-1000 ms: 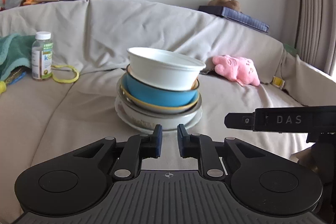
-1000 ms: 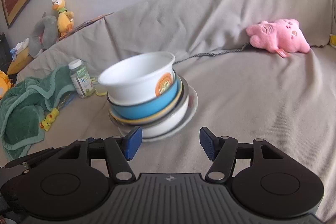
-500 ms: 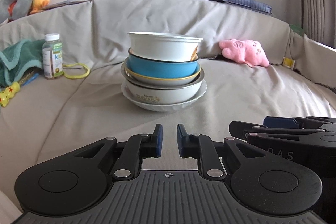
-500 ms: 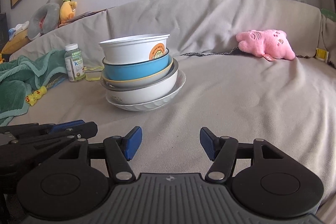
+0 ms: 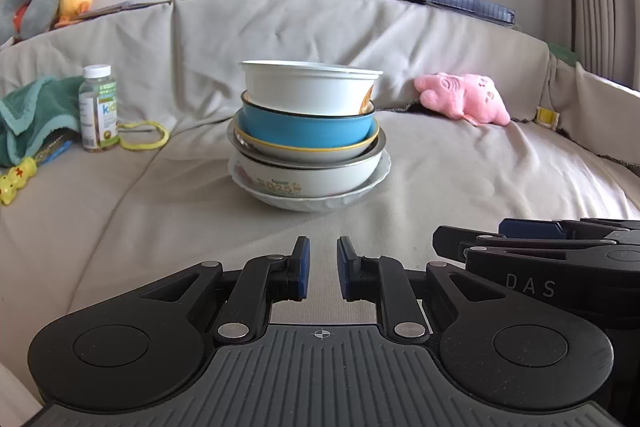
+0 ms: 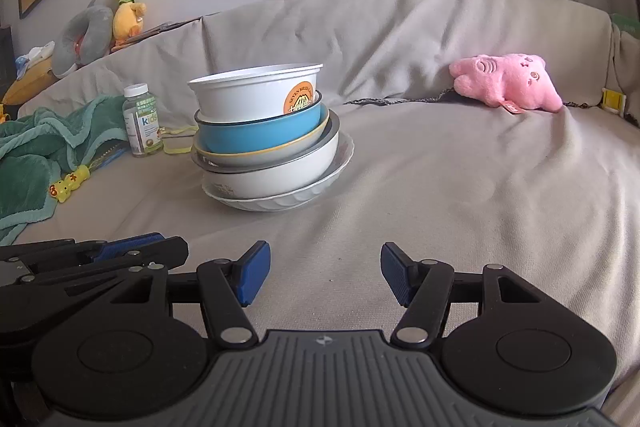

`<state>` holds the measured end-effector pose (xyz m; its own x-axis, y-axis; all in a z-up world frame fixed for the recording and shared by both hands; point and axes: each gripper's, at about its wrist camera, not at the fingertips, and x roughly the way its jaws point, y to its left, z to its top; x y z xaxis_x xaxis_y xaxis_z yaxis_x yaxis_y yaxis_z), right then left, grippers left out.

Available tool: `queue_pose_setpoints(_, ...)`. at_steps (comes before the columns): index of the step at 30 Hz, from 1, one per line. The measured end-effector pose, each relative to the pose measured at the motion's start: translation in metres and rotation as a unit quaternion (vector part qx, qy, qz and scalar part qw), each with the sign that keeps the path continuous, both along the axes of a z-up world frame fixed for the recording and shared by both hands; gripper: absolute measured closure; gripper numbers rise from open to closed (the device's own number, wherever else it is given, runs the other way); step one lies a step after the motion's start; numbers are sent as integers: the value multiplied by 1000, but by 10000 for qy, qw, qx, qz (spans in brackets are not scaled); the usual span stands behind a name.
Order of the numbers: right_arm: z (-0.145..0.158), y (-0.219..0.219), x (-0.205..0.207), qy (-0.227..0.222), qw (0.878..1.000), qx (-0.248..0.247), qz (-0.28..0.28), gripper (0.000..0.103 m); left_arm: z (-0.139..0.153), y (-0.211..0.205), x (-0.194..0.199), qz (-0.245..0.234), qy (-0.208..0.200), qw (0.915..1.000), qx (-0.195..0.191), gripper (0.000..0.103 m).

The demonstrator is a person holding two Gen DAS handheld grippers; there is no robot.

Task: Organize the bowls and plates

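Observation:
A stack of dishes stands on the beige sofa seat: a white paper bowl (image 5: pixel 310 87) (image 6: pixel 256 95) on top, a blue bowl (image 5: pixel 306 129) (image 6: pixel 260 131), a grey bowl with a yellow rim, a white bowl (image 5: pixel 308 181) (image 6: pixel 272 175), and a white plate (image 5: pixel 316 201) (image 6: pixel 280 201) underneath. My left gripper (image 5: pixel 319 269) is low in front of the stack, its jaws nearly shut with a narrow gap, empty. My right gripper (image 6: pixel 322 275) is open and empty, in front and to the right of the stack. Each gripper shows at the edge of the other's view.
A vitamin bottle (image 5: pixel 98 107) (image 6: pixel 142 121), a yellow band (image 5: pixel 142 135), a green blanket (image 5: pixel 34 115) (image 6: pixel 48 151) and a small yellow toy (image 6: pixel 68 187) lie left of the stack. A pink plush (image 5: pixel 464 99) (image 6: pixel 508 83) lies to the right. The sofa back rises behind.
Both grippers have drawn back from the stack and lowered, so the dishes look farther away and level. Neither gripper's jaw opening has changed.

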<state>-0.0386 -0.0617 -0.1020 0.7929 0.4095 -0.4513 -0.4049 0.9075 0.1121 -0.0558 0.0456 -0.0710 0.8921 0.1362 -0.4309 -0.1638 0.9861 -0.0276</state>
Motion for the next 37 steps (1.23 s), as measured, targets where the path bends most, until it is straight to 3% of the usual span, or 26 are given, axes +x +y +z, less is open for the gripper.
queue_pose_setpoints(37,1,0,0,13,10000,51,8,41,1,-1,1,52,-52,10000,-12,86)
